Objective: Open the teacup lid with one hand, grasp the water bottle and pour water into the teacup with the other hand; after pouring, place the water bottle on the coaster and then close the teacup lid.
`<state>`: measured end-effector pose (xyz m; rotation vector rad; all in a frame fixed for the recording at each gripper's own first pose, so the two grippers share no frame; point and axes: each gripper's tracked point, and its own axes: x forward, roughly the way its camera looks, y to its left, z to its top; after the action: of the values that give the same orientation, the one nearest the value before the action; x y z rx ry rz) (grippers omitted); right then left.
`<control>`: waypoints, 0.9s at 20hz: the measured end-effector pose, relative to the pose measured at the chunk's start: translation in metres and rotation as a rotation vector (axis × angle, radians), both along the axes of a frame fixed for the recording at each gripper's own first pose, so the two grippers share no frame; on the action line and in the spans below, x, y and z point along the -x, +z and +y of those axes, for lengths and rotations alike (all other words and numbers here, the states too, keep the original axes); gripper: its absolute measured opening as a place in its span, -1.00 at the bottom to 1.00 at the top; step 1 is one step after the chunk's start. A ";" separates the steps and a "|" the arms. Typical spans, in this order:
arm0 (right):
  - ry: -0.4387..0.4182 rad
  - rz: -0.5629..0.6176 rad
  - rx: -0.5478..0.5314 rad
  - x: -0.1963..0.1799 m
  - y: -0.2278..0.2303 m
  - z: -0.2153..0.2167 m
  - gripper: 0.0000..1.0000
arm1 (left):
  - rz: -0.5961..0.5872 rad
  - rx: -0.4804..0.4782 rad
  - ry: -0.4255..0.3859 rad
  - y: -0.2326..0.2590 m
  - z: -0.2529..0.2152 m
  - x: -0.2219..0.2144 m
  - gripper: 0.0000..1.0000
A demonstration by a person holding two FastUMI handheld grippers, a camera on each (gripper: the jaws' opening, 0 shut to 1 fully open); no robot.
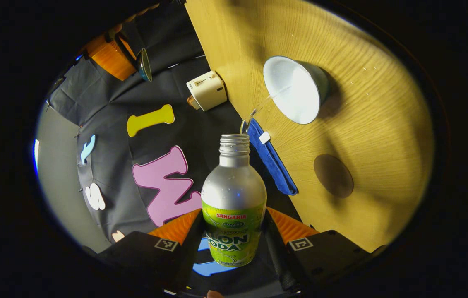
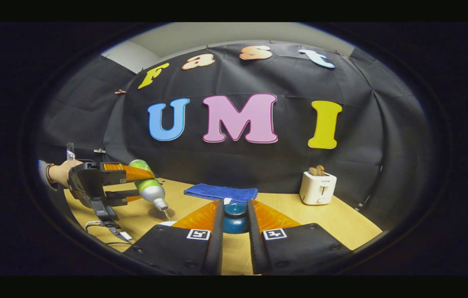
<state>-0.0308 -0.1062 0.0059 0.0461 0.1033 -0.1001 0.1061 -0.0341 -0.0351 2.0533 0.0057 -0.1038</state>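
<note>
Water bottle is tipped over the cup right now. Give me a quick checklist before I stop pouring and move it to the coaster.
1. Left gripper shut on the water bottle: ok.
2. Stream landing inside the teacup: ok.
3. Coaster free of objects: ok.
4. Right gripper shut on the lid, clear of the cup: ok.
5. Cup fill level: cannot tell.
6. Blue cloth off the coaster: ok.

Left view tilted downward; right level; shared toaster (image 1: 207, 90).
</note>
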 end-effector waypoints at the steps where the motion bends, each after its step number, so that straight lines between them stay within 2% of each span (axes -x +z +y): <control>1: 0.000 -0.001 0.000 0.000 0.000 0.000 -0.27 | -0.009 -0.005 -0.010 0.000 0.000 -0.001 0.63; 2: 0.000 -0.002 -0.001 0.000 0.001 0.000 -0.27 | -0.015 -0.014 -0.013 0.003 0.000 0.000 0.63; 3: -0.001 -0.003 -0.002 0.000 0.001 0.000 -0.37 | -0.018 -0.028 -0.017 0.005 -0.001 -0.001 0.63; 4: 0.000 -0.003 -0.002 0.000 0.001 0.000 -0.37 | -0.021 -0.042 -0.020 0.006 -0.001 -0.002 0.63; 5: 0.000 -0.004 -0.001 0.000 0.001 0.000 -0.27 | -0.023 -0.055 -0.022 0.008 -0.001 -0.003 0.63; 6: -0.001 -0.006 -0.001 0.001 0.002 0.000 -0.47 | -0.023 -0.064 -0.024 0.009 -0.001 -0.004 0.63; 9: -0.003 -0.008 -0.005 0.001 0.002 -0.002 -0.27 | -0.033 -0.098 -0.038 0.013 -0.002 -0.005 0.63; 10: -0.003 -0.007 -0.005 0.001 0.002 -0.002 -0.37 | -0.034 -0.112 -0.042 0.016 -0.003 -0.005 0.63; 11: -0.003 -0.007 -0.006 0.001 0.002 -0.002 -0.37 | -0.035 -0.125 -0.044 0.019 -0.002 -0.005 0.63; 12: -0.001 -0.008 -0.007 0.002 0.003 -0.002 -0.27 | -0.035 -0.139 -0.043 0.020 -0.002 -0.005 0.63; 15: -0.001 -0.016 -0.008 0.002 0.005 -0.003 -0.27 | -0.042 -0.190 -0.051 0.026 -0.003 -0.006 0.64; 17: 0.000 -0.017 -0.010 0.002 0.005 -0.003 -0.47 | -0.055 -0.210 -0.064 0.030 -0.005 -0.007 0.63; 18: 0.000 -0.017 -0.010 0.003 0.005 -0.003 -0.47 | -0.061 -0.219 -0.069 0.032 -0.007 -0.006 0.63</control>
<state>-0.0333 -0.1090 0.0114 0.0571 0.0870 -0.0991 0.1122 -0.0414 -0.0029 2.2751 -0.0957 -0.0861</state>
